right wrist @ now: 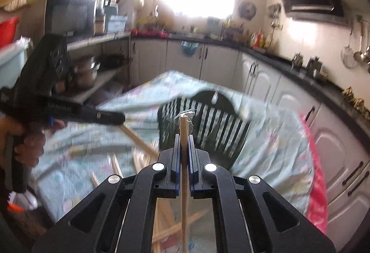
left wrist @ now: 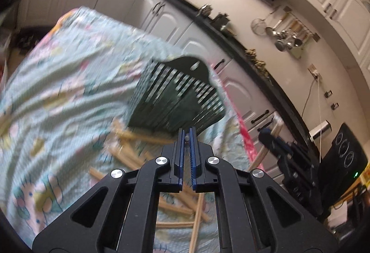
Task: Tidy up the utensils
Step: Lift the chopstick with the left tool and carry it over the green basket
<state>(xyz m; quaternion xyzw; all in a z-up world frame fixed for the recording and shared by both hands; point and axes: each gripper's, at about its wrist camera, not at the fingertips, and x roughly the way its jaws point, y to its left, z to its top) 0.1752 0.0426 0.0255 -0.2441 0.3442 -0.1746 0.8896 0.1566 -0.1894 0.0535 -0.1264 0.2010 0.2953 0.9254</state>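
Jaws shut; left chopstick [right wrist: 138,140] blurred, basket [left wrist: 178,100] smeared.

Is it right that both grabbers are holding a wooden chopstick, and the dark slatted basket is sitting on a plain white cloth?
Almost. The cloth is not plain white: it is pale blue-green with a flower pattern, as the left wrist view shows. The rest holds: the right gripper clamps a chopstick, the left gripper holds another chopstick, and the dark slatted basket sits on that cloth.
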